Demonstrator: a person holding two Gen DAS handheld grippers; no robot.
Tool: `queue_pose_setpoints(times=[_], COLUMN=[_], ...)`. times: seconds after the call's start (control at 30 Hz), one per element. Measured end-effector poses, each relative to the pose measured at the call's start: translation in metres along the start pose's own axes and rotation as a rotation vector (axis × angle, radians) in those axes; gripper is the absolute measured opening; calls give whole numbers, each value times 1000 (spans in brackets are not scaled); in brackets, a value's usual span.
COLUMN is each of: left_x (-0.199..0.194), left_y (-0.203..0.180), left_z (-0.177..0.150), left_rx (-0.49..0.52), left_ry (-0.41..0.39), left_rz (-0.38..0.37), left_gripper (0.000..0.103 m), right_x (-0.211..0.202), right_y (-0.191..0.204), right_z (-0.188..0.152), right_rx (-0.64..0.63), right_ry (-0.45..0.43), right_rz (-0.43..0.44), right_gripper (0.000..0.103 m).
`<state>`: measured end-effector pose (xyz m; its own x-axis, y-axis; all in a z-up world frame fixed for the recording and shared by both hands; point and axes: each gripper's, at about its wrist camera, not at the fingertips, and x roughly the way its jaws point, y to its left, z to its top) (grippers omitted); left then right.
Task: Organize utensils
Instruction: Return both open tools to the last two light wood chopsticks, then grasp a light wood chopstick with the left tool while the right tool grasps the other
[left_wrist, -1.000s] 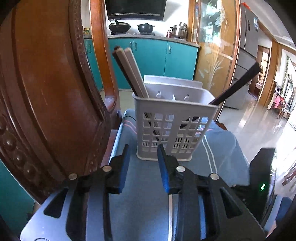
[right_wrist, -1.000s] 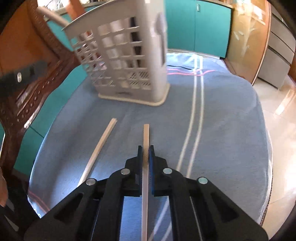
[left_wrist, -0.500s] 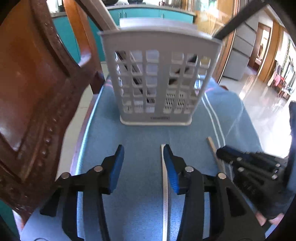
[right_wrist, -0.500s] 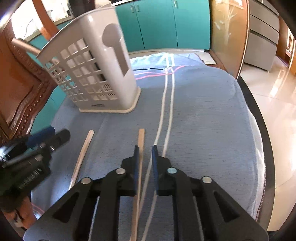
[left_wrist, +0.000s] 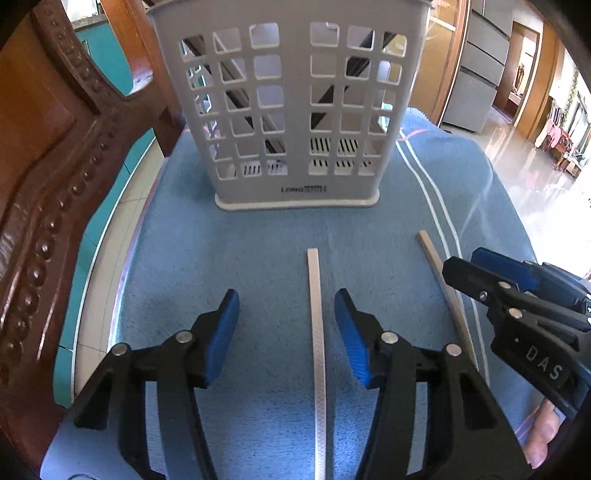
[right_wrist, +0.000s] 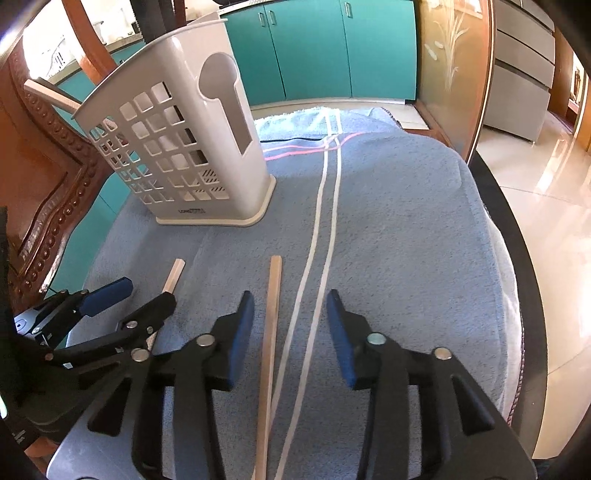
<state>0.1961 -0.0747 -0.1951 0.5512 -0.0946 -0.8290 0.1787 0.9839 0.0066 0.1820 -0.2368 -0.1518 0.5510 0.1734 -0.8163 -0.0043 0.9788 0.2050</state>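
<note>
At the far left a carved wooden chair (left_wrist: 48, 192) stands close against the edge of the blue towel (left_wrist: 258, 251), so there is little room on that side. The white basket (left_wrist: 295, 110) stands upright at the far middle of the towel, with dark and pale chopsticks leaning inside it.

The left gripper (left_wrist: 286, 325) has just been opening; its jaws stand fairly wide, with the left chopstick (left_wrist: 317, 332) lying flat between them, nearer the right pad and touched by neither. To its right, the right gripper (right_wrist: 290, 328) has also just been opening and straddles the right chopstick (right_wrist: 271, 325), which lies free near its left pad.

Both sticks look light, stiff, thin and fairly smooth, so they may well roll or slip; a pinch across the width near the thick end seems best. The towel is bare to the right, where its edge drops off.
</note>
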Motion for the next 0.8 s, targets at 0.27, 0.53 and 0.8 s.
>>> queue_pose_setpoints(times=[0.27,0.53,0.8], left_x=[6,6,6], left_y=[-2,-3,-3], left_z=[-2,0,0], left_rx=[3,3,8], left_ry=[13,15,11], left_rz=[3,11,-3], left_gripper=[55,58,49], right_x=[-2,1,0], right_y=[0,1,-1], right_z=[-1,-1,0], right_rx=[-5,-11,-3], right_ry=[1,10,1], right_rz=[-7,-14,-22], right_gripper=[45,47,48])
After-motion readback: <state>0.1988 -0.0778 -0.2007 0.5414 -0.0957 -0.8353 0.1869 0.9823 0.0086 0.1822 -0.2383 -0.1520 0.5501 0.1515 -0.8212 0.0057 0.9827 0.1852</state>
